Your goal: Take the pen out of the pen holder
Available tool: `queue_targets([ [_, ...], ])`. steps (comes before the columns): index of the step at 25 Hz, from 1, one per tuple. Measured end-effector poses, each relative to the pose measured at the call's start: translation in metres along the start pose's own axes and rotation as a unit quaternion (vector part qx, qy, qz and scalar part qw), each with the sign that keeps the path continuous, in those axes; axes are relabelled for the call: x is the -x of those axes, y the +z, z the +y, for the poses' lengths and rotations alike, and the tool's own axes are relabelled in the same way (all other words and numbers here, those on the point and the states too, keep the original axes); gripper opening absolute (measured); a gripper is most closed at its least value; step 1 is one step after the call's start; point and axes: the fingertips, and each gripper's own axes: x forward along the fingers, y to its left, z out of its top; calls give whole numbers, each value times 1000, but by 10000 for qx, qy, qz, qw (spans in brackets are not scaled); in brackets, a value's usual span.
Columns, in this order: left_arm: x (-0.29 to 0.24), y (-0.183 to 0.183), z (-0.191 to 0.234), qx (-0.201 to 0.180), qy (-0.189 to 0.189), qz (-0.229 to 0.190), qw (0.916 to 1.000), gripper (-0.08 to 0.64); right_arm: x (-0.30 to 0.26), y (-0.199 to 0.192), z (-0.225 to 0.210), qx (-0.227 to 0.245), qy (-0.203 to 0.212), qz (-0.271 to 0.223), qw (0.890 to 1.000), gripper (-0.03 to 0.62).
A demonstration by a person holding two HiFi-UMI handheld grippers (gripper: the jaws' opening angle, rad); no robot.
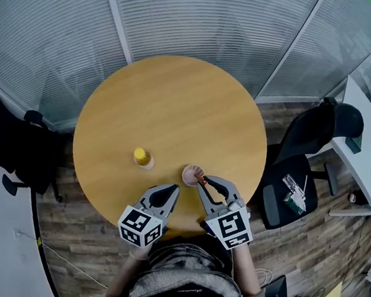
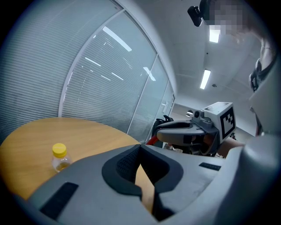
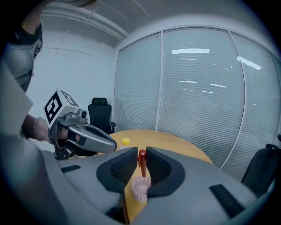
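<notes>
1. At 5 o'clock on the round table (image 1: 177, 104), close to its near edge, stands the pink pen holder (image 1: 187, 172) with the red pen (image 1: 200, 176) upright inside it.
2. Reaching from the person's side, the right gripper (image 3: 142, 151) is clenched on the pen's upper end, which fills the narrow gap between its pads. The pen's lower part is down in the holder.
3. Off at the holder's 7 o'clock, the left gripper (image 2: 140, 147) hovers with its jaws pressed together on nothing and steadies nothing.
4. Risk: the holder looks small and light, and nothing pins it down. A slanted pull could drag the pen against the rim and tip the holder, or lift it along.
5. Risk: the holder sits near the table edge, so a topple toward 6 o'clock could send it to the floor (image 1: 78, 232).
6. Risk: the grip is high on a slim, smooth barrel, so the pen could pivot or slip if the pull is quick.
7. Well apart at 8 o'clock on the table, a yellow-capped bottle (image 1: 142, 156) stands clear of the lift path.
8. Smooth, bare wood makes up the tabletop. Glass walls with blinds (image 1: 218, 23) run from 9 to 2 o'clock, and a black office chair (image 1: 304, 150) and a white desk (image 1: 370, 144) sit at 3 o'clock.
</notes>
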Motion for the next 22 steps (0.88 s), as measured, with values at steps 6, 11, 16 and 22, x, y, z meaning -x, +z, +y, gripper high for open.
queue_targets([
  [6,-3,-2,1,-15,-14,31,10000,5,-1,0,-1,7,-5,-11,10000,72],
  [11,-2,-4,2,-26,-23,52,10000,5,-3,0,-1,24,-4,-8,10000,74],
  [16,-1,-5,-2,-24,-47,77,10000,5,-2,-1,-1,47,7,-8,10000,72],
  [22,-3,-3,-4,-45,-78,85,9999,5,-3,-1,-5,53,39,23,10000,72],
])
